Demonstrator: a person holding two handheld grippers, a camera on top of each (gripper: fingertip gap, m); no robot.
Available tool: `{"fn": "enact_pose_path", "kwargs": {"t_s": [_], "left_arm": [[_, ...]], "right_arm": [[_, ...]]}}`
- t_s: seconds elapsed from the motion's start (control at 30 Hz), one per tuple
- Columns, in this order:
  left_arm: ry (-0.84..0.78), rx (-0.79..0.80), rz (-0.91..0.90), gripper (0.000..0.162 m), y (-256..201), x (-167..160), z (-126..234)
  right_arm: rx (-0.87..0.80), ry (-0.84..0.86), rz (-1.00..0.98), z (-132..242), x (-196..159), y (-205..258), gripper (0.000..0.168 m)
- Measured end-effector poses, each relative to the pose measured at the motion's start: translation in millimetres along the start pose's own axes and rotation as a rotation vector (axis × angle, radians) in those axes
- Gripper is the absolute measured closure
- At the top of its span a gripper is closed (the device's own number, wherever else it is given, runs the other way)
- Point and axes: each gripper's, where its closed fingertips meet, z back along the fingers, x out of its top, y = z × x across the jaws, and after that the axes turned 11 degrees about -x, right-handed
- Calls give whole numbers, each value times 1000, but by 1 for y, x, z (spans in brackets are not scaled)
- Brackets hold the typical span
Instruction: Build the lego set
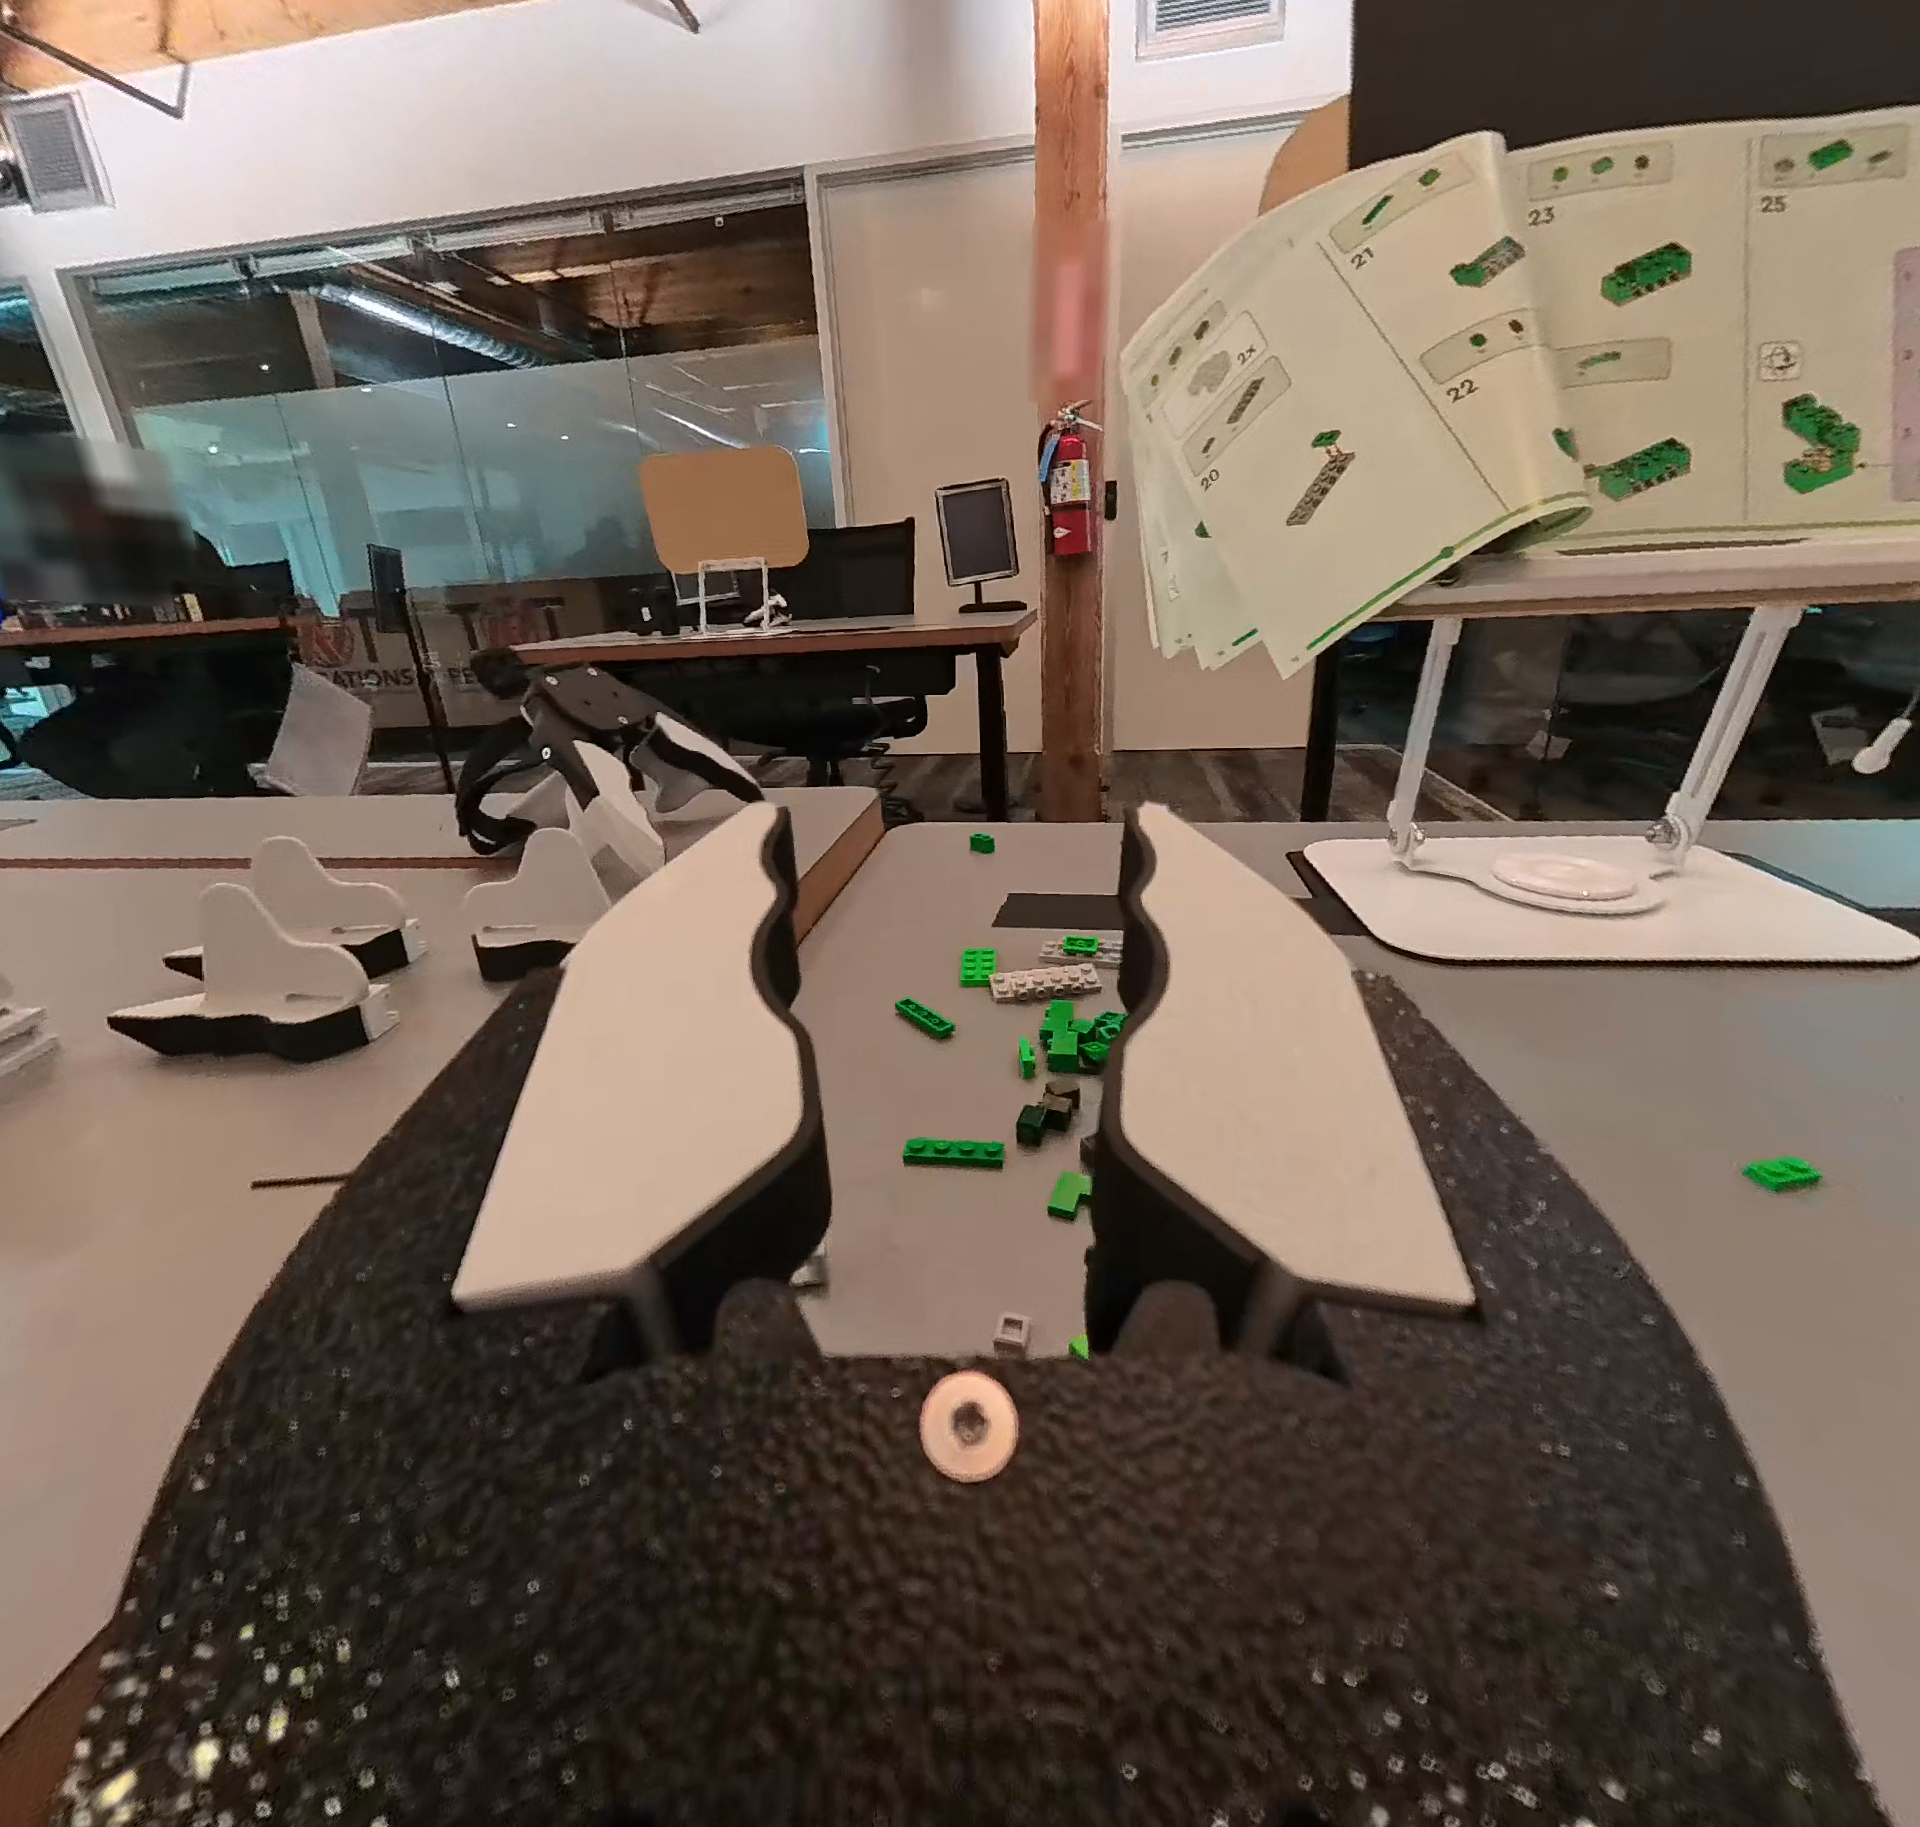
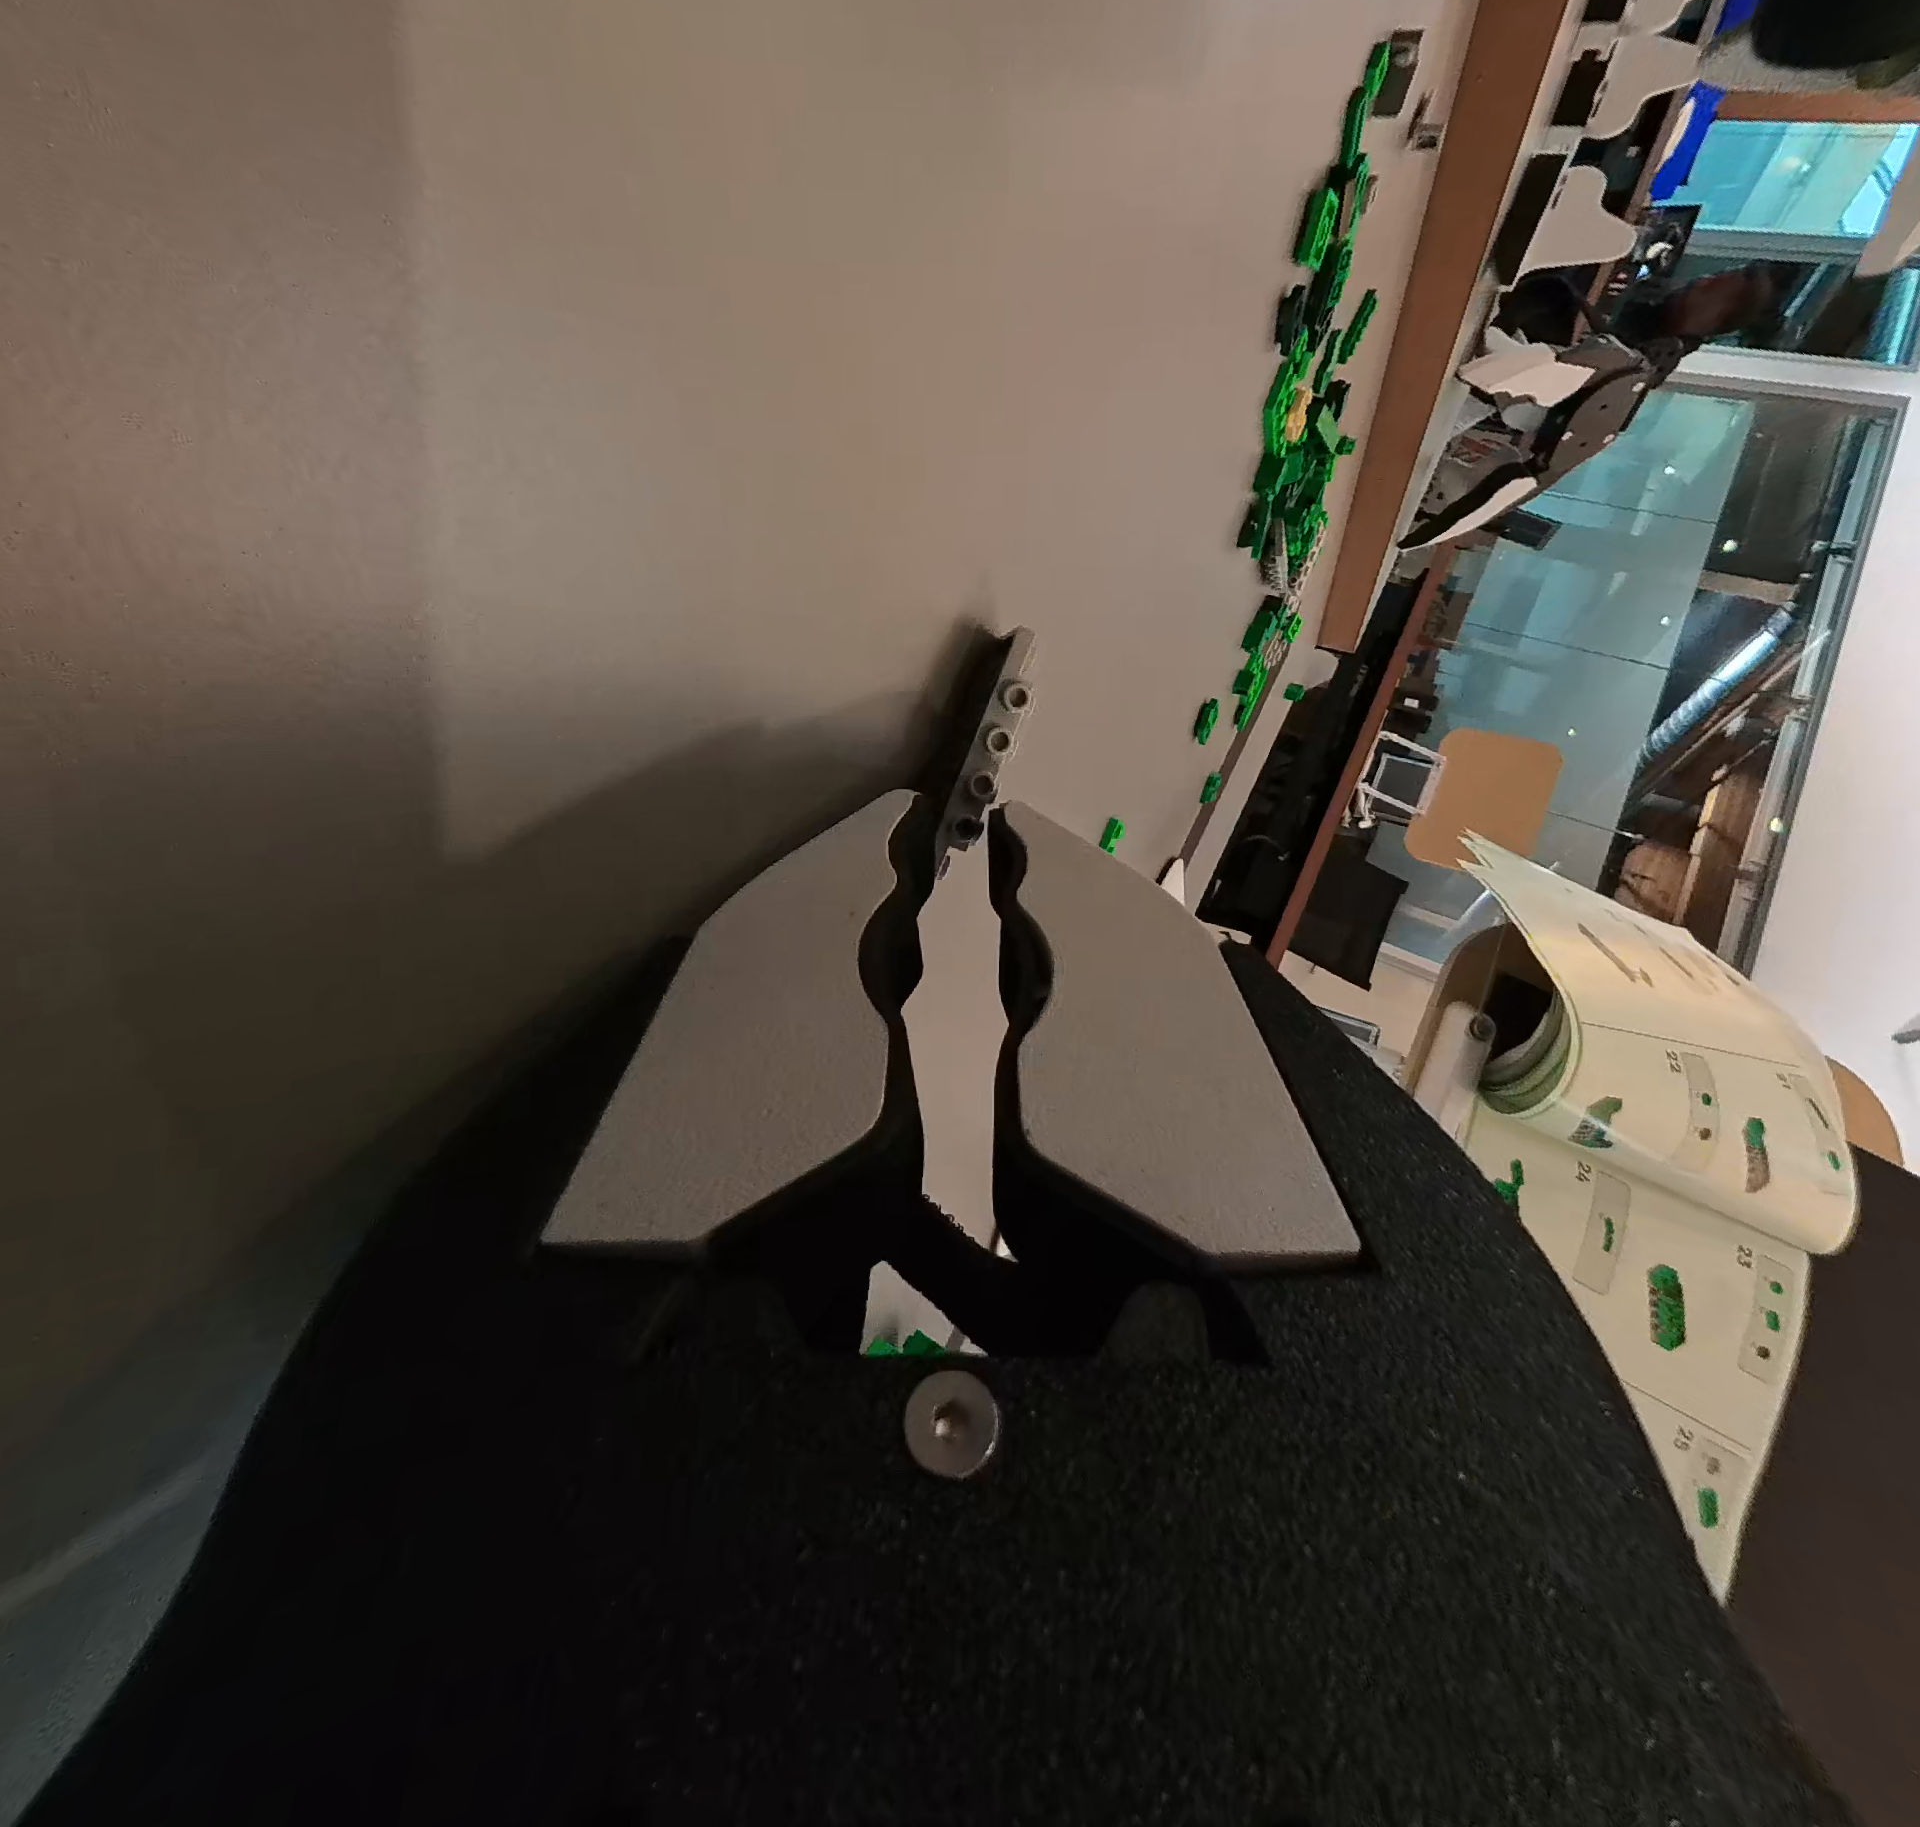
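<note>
My left gripper (image 1: 956, 832) is open and empty, low over the grey table (image 1: 1558, 1102). Between its fingers lie loose green bricks (image 1: 1070, 1029), a flat green plate (image 1: 954, 1152) and a grey studded plate (image 1: 1044, 982). A single green piece (image 1: 1782, 1172) lies apart at the right. The right wrist view is rolled sideways. There my right gripper (image 2: 958, 811) is shut on one end of a long grey studded plate (image 2: 987, 738), which stands edge-on against the table (image 2: 727, 323). The green brick pile (image 2: 1299, 427) lies farther off.
An open instruction booklet (image 1: 1558, 354) rests on a white stand (image 1: 1600, 894) at the back right; it also shows in the right wrist view (image 2: 1662, 1154). Spare white-and-black gripper fingers (image 1: 281, 977) and another gripper (image 1: 603, 738) sit on a raised board (image 1: 842, 873) at the left. Tip to tip, the grippers are about 30 centimetres apart.
</note>
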Motion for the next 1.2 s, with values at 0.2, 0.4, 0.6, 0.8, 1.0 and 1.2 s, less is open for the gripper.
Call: {"fn": "enact_pose_path", "kwargs": {"t_s": [0.2, 0.4, 0.6, 0.8, 1.0, 1.2], "left_arm": [[16, -34, -53, 104, -12, -1, -4], [21, -46, -41, 104, -13, -2, -5], [22, -41, -47, 102, -14, -3, -5], [23, -72, -66, 101, -21, -1, -7], [11, -304, -177, 96, -75, 4, -12], [61, -750, -197, 104, -173, -5, 4]], "right_arm": [[25, -12, -28, 3, 0, 1, 158], [37, -12, -42, 4, 0, 1, 156], [66, -18, -67, 7, 0, 1, 153], [251, -2, -283, 18, 3, 5, 145], [399, -34, -711, 28, 1, -9, 140], [384, -181, -1097, 25, -3, -21, 140]]}}
